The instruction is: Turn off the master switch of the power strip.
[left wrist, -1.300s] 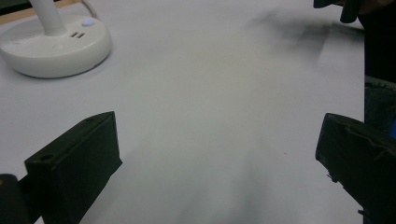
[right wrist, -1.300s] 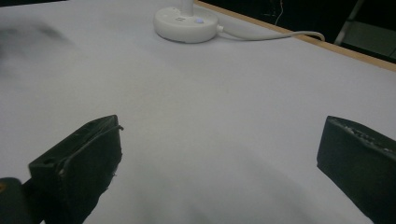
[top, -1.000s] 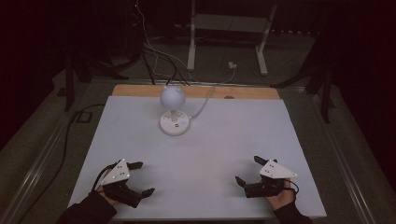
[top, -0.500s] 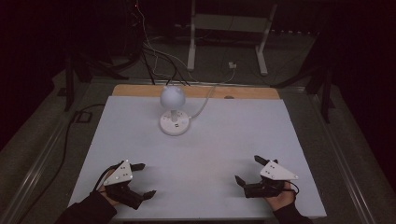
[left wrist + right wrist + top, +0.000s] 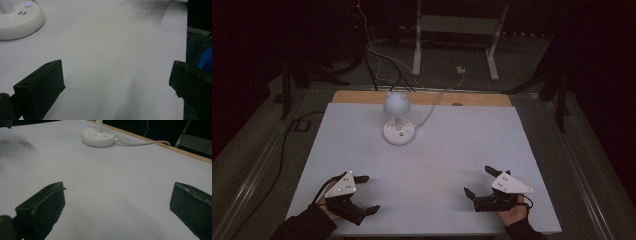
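A small white lamp (image 5: 397, 105) with a round head stands on its disc base (image 5: 399, 133) at the far middle of the white table (image 5: 462, 145). My left gripper (image 5: 369, 194) rests open near the front left edge, held by a hand, with nothing between its fingers. The right gripper (image 5: 477, 181) sits open near the front right, also holding nothing. From the left gripper view, the left gripper (image 5: 116, 82) has its jaws wide apart over bare table, and the lamp base (image 5: 17, 17) is at the upper left. The right gripper (image 5: 117, 202) points toward the lamp base (image 5: 98, 136).
A white cable (image 5: 142, 143) runs from the lamp base over the wooden far edge (image 5: 482, 99) of the table. Beyond the table, a metal stand (image 5: 457, 30) and loose cables (image 5: 377, 55) lie on the dark floor. Wide bare tabletop separates both grippers.
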The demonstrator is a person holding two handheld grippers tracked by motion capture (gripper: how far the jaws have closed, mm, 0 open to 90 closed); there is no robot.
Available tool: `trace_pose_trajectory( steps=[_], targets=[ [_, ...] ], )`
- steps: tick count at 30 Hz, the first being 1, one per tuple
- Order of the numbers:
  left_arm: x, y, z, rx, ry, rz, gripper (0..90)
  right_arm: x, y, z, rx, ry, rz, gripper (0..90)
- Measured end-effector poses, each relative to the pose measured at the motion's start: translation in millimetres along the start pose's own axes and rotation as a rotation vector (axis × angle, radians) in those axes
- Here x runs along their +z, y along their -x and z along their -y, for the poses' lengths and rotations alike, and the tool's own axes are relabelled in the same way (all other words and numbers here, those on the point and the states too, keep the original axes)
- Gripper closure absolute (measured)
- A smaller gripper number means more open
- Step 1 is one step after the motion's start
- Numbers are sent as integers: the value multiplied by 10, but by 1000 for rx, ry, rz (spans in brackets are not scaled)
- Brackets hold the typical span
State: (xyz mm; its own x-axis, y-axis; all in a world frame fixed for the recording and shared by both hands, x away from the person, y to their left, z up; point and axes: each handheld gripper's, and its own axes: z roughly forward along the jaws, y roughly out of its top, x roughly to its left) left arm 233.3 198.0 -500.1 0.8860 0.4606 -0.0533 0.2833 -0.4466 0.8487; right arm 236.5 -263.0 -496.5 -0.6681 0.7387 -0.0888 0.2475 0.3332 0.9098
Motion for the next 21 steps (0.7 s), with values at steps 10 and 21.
trace_pose_trajectory(
  steps=[10,21],
  targets=[
    [-30,-27,-100,-8,7,-19,4,-5,2,0,8,3,2,3],
    [4,-82,-242,1,9,-31,4,-4,-1,2,11,3,1,3]
  ],
)
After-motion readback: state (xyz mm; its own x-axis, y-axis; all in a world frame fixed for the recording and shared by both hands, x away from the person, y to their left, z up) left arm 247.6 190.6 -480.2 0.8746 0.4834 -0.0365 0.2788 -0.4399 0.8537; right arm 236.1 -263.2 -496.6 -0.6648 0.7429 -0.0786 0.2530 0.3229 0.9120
